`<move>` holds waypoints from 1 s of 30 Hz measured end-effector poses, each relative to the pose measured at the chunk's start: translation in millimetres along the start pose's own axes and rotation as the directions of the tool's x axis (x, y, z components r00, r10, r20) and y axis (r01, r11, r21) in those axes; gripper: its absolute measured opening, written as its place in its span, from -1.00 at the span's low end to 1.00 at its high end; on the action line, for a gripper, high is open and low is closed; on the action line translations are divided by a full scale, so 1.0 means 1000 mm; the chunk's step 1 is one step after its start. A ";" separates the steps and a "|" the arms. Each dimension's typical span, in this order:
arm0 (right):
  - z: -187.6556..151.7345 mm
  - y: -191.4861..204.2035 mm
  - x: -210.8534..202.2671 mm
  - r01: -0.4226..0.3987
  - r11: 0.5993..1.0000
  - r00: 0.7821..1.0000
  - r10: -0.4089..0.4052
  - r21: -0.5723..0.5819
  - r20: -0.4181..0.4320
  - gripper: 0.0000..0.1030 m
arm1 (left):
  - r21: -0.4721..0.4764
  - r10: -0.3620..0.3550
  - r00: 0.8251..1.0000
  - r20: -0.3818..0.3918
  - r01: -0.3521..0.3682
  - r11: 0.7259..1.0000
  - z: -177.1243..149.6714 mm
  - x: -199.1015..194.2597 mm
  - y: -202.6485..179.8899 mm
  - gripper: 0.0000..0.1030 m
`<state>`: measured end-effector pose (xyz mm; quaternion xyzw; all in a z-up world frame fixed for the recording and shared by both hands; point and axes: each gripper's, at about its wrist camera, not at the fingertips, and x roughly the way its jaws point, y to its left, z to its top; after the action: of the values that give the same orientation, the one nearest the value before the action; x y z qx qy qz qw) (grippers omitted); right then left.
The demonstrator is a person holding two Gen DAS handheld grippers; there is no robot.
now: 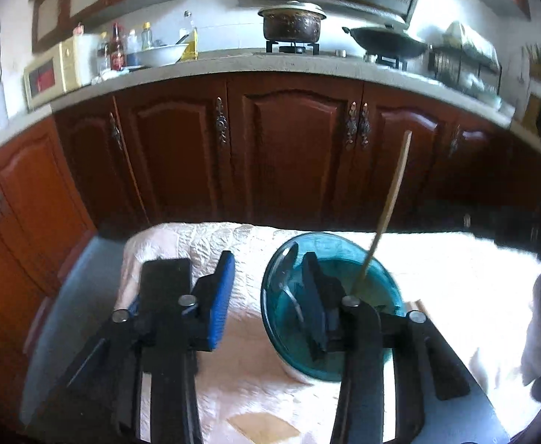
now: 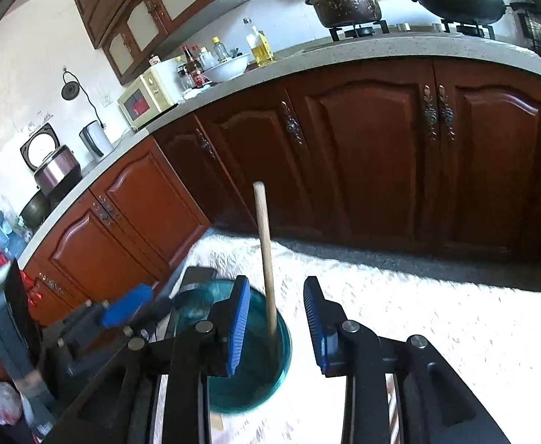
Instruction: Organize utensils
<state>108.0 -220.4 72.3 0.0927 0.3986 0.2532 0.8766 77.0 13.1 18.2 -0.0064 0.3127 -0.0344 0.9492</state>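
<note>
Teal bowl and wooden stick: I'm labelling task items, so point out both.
teal bowl [image 1: 377, 259], left wrist view, far rim.
wooden stick [image 2: 264, 251], right wrist view, mid-shaft above the bowl.

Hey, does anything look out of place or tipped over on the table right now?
Nothing spilled. The wooden stick stands steeply in the teal bowl, leaning on its rim, with a metal spoon lying inside.

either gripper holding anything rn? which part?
Nothing held. Left gripper open, straddling the teal glass bowl's rim; right gripper open around the wooden stick, not touching.
</note>
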 end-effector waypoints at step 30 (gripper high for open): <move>-0.117 -0.027 -0.148 0.311 0.950 0.950 -0.311 0.017 0.038 -0.20 | 0.009 -0.217 0.973 -0.076 0.218 0.976 -0.051 -0.054 -0.096 -0.15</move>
<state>-51.1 -325.1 81.3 0.0386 0.3918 0.1080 0.9129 -2.4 -78.8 12.4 -0.0311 0.3450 -0.1412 0.9274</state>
